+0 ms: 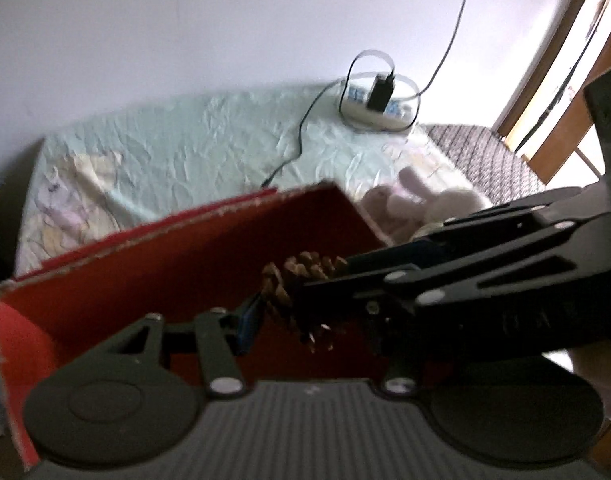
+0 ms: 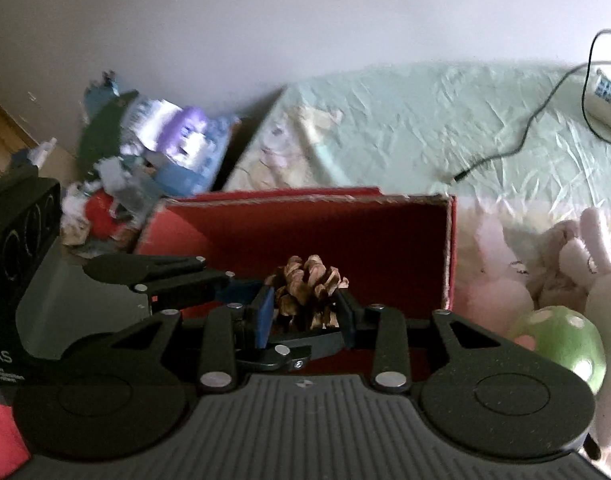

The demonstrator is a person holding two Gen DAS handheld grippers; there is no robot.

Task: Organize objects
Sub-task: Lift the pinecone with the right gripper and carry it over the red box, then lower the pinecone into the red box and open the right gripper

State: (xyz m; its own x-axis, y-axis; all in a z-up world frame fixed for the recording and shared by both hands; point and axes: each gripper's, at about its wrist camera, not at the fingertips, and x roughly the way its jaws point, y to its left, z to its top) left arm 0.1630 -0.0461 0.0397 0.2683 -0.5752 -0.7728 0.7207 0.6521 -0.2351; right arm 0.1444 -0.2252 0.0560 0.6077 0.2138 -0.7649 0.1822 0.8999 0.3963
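Observation:
A brown pine cone (image 2: 309, 292) is held over the open red box (image 2: 385, 232). My right gripper (image 2: 305, 312) is shut on the pine cone, one blue-padded finger on each side. In the left wrist view the pine cone (image 1: 297, 284) sits between my left gripper's fingers (image 1: 301, 304) with the right gripper's arm (image 1: 465, 272) reaching in from the right. My left gripper also shows in the right wrist view (image 2: 177, 276), pressed in from the left around the cone. The red box (image 1: 165, 272) lies on the bed.
Pink and white plush toys (image 2: 553, 264) and a green spotted ball (image 2: 561, 344) lie right of the box on the pale green bedsheet (image 2: 425, 120). A power strip with cables (image 1: 377, 108) lies at the bed's far edge. Cluttered packages (image 2: 165, 140) sit at left.

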